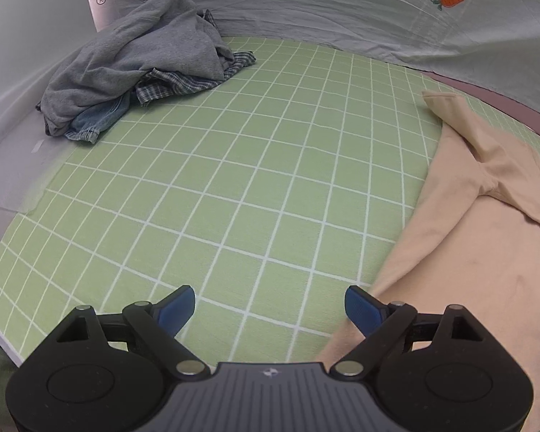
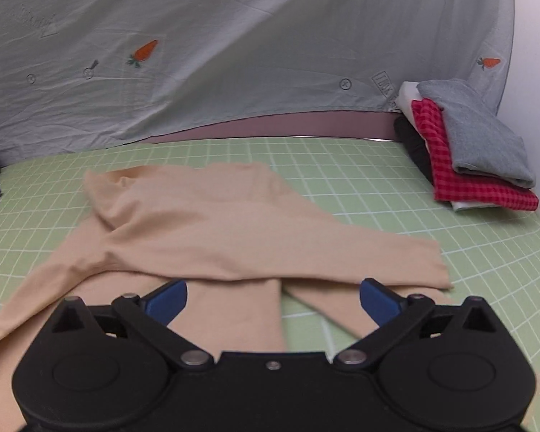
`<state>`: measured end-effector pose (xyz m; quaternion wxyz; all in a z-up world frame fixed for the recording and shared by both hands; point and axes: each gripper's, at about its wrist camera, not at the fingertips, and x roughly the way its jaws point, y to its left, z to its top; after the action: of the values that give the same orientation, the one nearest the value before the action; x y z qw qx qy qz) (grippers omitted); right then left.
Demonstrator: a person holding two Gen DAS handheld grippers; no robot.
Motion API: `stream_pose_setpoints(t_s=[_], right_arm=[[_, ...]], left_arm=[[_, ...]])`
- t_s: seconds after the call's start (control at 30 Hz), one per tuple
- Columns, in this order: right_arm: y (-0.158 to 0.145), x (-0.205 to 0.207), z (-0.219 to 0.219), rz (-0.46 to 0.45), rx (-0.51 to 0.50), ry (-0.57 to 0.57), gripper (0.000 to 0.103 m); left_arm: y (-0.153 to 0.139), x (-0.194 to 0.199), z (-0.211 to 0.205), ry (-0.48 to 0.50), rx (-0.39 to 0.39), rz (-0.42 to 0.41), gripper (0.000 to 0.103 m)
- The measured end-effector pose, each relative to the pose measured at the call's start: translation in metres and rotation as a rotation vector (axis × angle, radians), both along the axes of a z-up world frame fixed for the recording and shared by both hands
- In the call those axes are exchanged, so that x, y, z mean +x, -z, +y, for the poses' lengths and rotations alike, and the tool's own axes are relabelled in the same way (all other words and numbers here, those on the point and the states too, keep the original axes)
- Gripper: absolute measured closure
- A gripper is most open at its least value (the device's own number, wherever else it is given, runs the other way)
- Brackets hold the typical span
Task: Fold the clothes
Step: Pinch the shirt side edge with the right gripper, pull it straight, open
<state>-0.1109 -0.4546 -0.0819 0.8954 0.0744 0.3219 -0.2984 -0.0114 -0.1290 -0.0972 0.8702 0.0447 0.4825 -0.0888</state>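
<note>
The peach long-sleeved top [image 2: 212,223] lies spread on the green checked tabletop [image 1: 234,180], partly folded, one sleeve crossing its body. Both tools are released and empty: the left tool [image 1: 270,306] hovers beside the garment's edge, the right tool [image 2: 273,298] over its near hem. A good fold probably means pinching the hem at two corners and carrying it evenly toward the collar. The top's long axis runs away from the right camera, collar far. An unfolded heap [image 1: 136,61] waits left; a folded stack [image 2: 475,147] sits right.
</note>
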Motion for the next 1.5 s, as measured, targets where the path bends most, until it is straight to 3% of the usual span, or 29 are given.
stream_pose_setpoints(t_s=[0.17, 0.37, 0.5, 0.63, 0.8, 0.87, 0.93, 1.0, 1.07, 1.27, 1.5], right_arm=[[0.006, 0.015, 0.085, -0.002, 0.045, 0.018, 0.000], [0.015, 0.038, 0.172, 0.016, 0.078, 0.014, 0.000], [0.020, 0.059, 0.213, 0.036, 0.077, -0.046, 0.001], [0.025, 0.076, 0.234, 0.051, 0.116, -0.066, 0.015], [0.035, 0.083, 0.247, 0.073, 0.192, -0.080, 0.043], [0.038, 0.083, 0.252, 0.092, 0.194, -0.107, 0.048], [0.041, 0.083, 0.256, 0.110, 0.197, -0.132, 0.062], [0.042, 0.081, 0.255, 0.118, 0.201, -0.148, 0.089], [0.041, 0.077, 0.252, 0.111, 0.205, -0.156, 0.096], [0.026, 0.054, 0.231, 0.040, 0.235, -0.165, 0.099], [0.006, 0.010, 0.179, -0.027, 0.274, -0.090, 0.100]], left_arm=[[-0.002, 0.009, 0.039, 0.131, 0.026, -0.048, 0.011], [0.002, 0.016, 0.086, 0.165, 0.029, -0.023, 0.011], [0.005, 0.026, 0.110, 0.126, 0.023, -0.013, 0.011], [0.003, 0.024, 0.125, 0.137, 0.016, -0.022, 0.011], [0.009, 0.019, 0.139, 0.138, 0.025, 0.006, 0.011], [0.009, 0.020, 0.141, 0.131, 0.020, 0.008, 0.011], [0.007, 0.021, 0.139, 0.131, 0.014, 0.002, 0.011], [0.007, 0.021, 0.134, 0.138, 0.007, -0.002, 0.011], [0.007, 0.019, 0.126, 0.154, 0.003, 0.001, 0.011], [0.007, 0.012, 0.094, 0.217, -0.008, 0.011, 0.011], [0.003, -0.003, 0.041, 0.319, -0.027, 0.007, 0.011]])
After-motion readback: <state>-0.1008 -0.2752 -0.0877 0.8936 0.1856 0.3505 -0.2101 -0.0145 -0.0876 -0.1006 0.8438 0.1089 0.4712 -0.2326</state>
